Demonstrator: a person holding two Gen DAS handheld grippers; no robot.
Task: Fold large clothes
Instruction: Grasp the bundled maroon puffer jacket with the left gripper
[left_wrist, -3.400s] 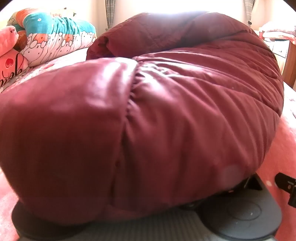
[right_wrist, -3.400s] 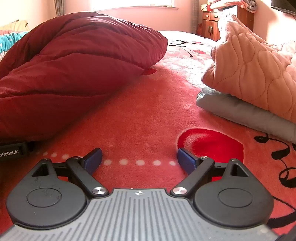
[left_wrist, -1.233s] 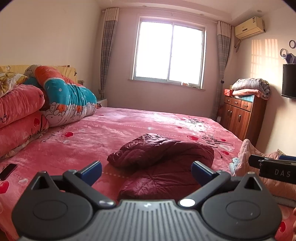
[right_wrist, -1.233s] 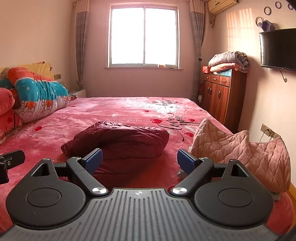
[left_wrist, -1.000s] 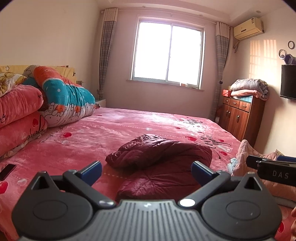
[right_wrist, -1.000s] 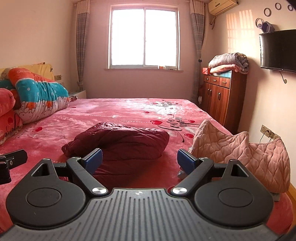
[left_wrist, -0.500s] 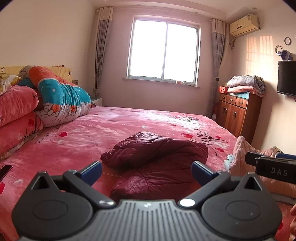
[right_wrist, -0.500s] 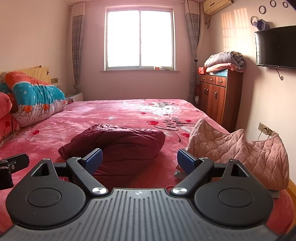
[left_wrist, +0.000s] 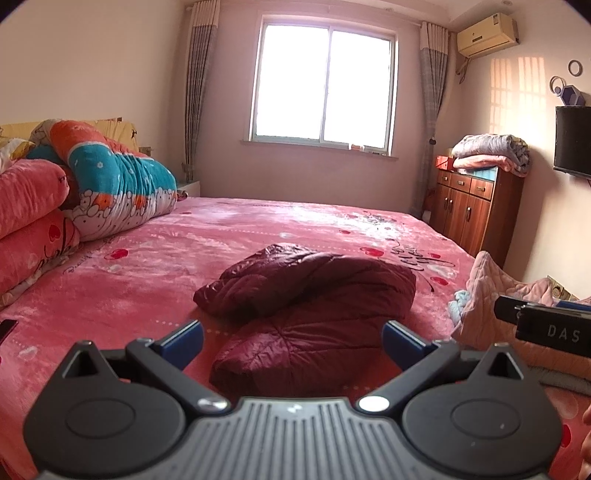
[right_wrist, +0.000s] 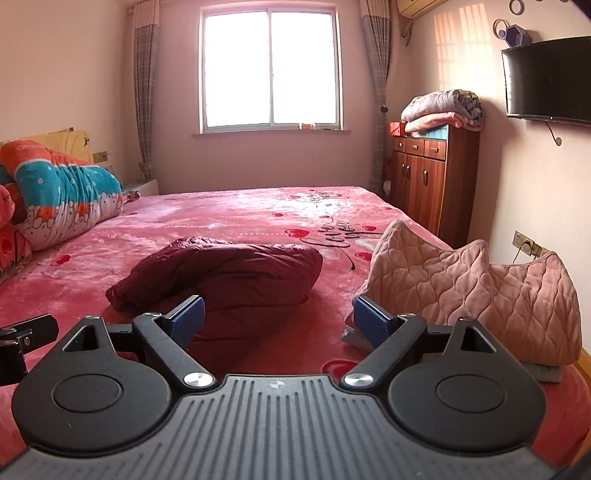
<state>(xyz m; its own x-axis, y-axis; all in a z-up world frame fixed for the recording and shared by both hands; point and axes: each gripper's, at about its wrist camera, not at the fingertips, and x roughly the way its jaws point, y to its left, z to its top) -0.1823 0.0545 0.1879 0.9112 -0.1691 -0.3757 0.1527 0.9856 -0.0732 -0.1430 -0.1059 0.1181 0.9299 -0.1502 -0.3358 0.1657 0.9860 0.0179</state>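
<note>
Folded maroon puffer jacket (left_wrist: 306, 306) lying mid-bed on the pink bedspread (left_wrist: 147, 280), pink quilted garment (right_wrist: 472, 291) right of the jacket, left gripper (left_wrist: 291, 343) and right gripper (right_wrist: 279, 319) above its near side, both spread wide, empty

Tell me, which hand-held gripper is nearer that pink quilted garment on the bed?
Right. The right hand-held gripper hovers open with the pink quilted garment just off its right finger. The left hand-held gripper is farther over, facing the maroon jacket.
</note>
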